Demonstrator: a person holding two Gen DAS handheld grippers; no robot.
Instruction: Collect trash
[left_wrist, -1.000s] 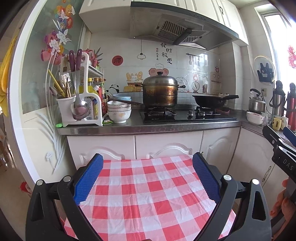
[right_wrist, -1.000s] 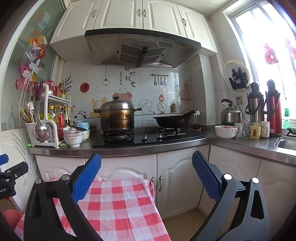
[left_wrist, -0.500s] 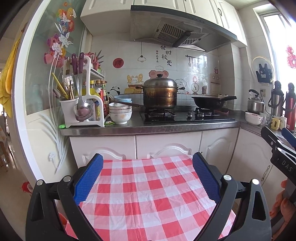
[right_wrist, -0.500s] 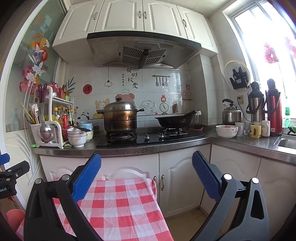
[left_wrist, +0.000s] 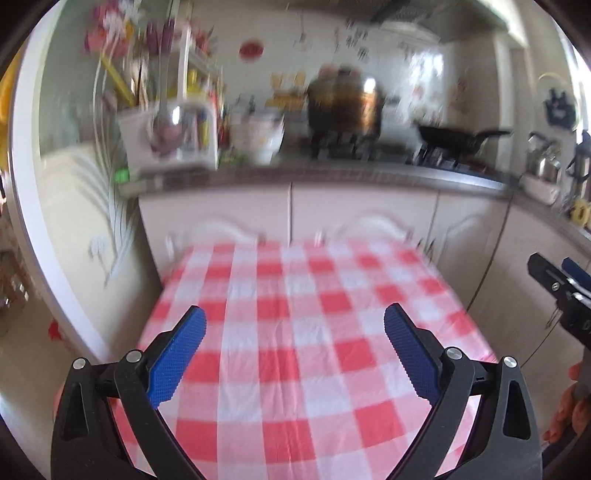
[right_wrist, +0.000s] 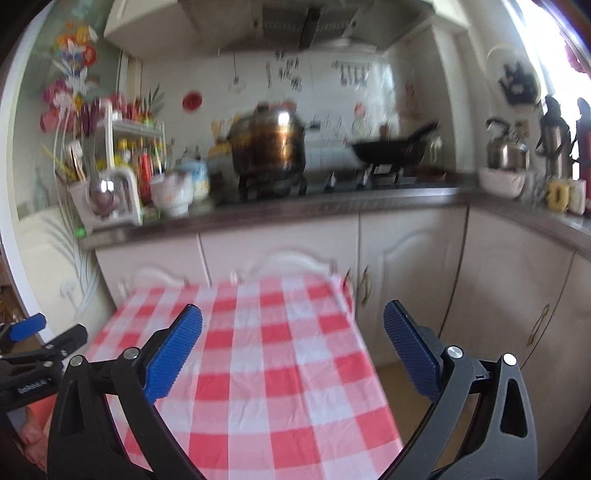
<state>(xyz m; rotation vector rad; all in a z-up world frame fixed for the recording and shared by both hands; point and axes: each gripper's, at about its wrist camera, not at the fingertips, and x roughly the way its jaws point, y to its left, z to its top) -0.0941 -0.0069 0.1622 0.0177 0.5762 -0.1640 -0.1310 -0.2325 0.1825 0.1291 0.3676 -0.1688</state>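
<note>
Above the checked tablecloth (left_wrist: 295, 332), both grippers' jaws wide, holding nothing, trash unseen.

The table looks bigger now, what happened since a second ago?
Both claws tipped downward, so the checked table fills more of each view and the counter with the pot sits higher and blurred. Nothing was grabbed or let go. The left claw and right claw stay open and empty, and no trash shows on the cloth.

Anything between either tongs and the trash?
No trash shows in either view, so it can't be judged. Both left tongs and right tongs are open over the bare checked tablecloth.
</note>
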